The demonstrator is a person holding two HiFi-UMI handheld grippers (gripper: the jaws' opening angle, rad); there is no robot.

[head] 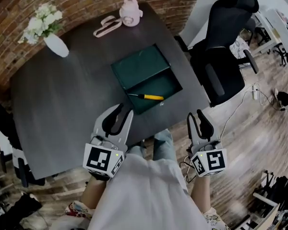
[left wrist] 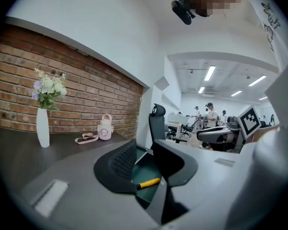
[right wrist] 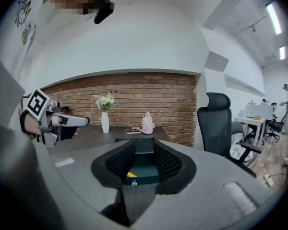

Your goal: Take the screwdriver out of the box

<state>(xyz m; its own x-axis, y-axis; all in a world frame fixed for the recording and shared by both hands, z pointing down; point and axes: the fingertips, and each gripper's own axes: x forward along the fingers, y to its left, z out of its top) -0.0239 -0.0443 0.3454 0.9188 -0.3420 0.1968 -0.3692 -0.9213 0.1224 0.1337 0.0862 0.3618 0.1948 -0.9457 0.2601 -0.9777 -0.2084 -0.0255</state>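
We look down on a room with a wood floor [head: 252, 128] and a curved brick wall [head: 19, 47] behind a dark table [head: 62, 104]. The table's top is matte and mostly bare. A black office chair [head: 221, 66] stands just off its right edge, and a white cable [head: 240, 107] trails over the floor near it. In the left gripper view the room opens past the chair into an office with desks, strip lights on the ceiling and people standing far off.

The only markings we can make out are the black-and-white square markers on the cube of each gripper. A small print on the person's white shirt [head: 149, 195] is too small to read.

The left gripper [head: 119, 111] hangs over the near edge of the table, pointing at the box [head: 146, 78]. Its jaws stand apart with nothing between the pads. The right gripper [head: 198, 116] is off the table's near right corner, over the floor. Its jaws are also parted and hold nothing.

The box is dark green and sits right of the table's middle. Its lid [head: 140, 66] is thrown back flat toward the far side, and a small clasp shows on the front wall. In the open tray lies the screwdriver [head: 149, 97], yellow handle to the right and thin shaft to the left, close to the tray's near side. Neither gripper touches it.

At the far left a white vase [head: 56, 45] holds pale flowers [head: 41, 23]. At the far edge stands a pink bottle [head: 129, 12], its strap [head: 105, 27] lying looped on the table beside it.
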